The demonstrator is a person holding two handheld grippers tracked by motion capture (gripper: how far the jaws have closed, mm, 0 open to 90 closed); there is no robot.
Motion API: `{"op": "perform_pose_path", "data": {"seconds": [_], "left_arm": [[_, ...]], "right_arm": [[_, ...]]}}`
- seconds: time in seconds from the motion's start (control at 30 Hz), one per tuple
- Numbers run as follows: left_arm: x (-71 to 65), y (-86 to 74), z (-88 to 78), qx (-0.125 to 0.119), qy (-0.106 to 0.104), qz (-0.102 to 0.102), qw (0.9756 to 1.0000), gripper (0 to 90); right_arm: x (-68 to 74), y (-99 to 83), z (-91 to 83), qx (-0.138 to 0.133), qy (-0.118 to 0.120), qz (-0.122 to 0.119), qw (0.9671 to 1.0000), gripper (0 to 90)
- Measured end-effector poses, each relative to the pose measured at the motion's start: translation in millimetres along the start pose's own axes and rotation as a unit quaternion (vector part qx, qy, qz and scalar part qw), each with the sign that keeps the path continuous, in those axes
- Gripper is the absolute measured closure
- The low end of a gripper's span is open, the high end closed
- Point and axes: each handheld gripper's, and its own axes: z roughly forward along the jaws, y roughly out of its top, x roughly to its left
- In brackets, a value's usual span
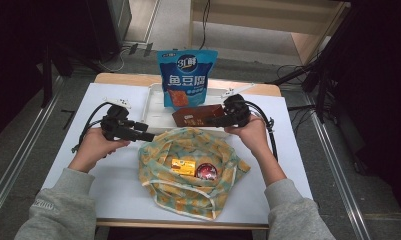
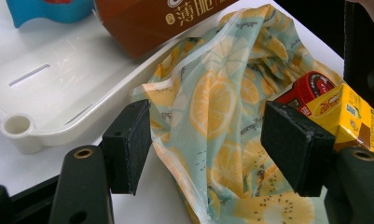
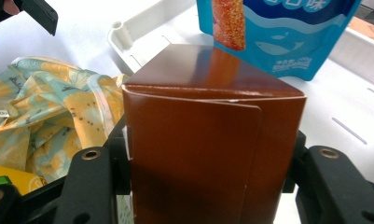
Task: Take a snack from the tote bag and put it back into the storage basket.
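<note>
The right gripper (image 1: 215, 120) is clamped across the brown box (image 1: 195, 116), long axis level, just behind the lemon-print bag (image 1: 188, 170) mouth — toward the worktop's far edge. The left gripper (image 1: 147, 136) fingers stand apart astride the bag's rim.

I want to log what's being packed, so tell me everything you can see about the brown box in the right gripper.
The brown box is glossy card, rectangular, with a tucked end flap and pale lettering on one side. The right gripper is shut on it, jaws pressing opposite sides, carrying it lengthwise over the white tray's near edge, beside the lemon-print bag.
</note>
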Motion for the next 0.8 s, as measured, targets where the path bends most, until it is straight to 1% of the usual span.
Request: {"op": "perform_pose_path", "data": {"seconds": [0.37, 0.6, 0.8], "left_arm": [[0.0, 0.1, 0.1, 0.000, 0.000, 0.001, 1.0000, 34.0], [0.1, 0.1, -0.1, 0.000, -0.001, 0.000, 1.0000, 33.9], [-0.2, 0.0, 0.5, 0.001, 0.000, 0.001, 1.0000, 33.9]], "right_arm": [[1.3, 0.7, 11.0, 0.003, 0.006, -0.005, 1.0000, 43.0], [1.6, 1.0, 18.1, 0.010, 0.009, -0.005, 0.9999, 42.9], [1.0, 2.3, 28.7, 0.018, 0.010, -0.005, 0.9998, 42.7]]}}
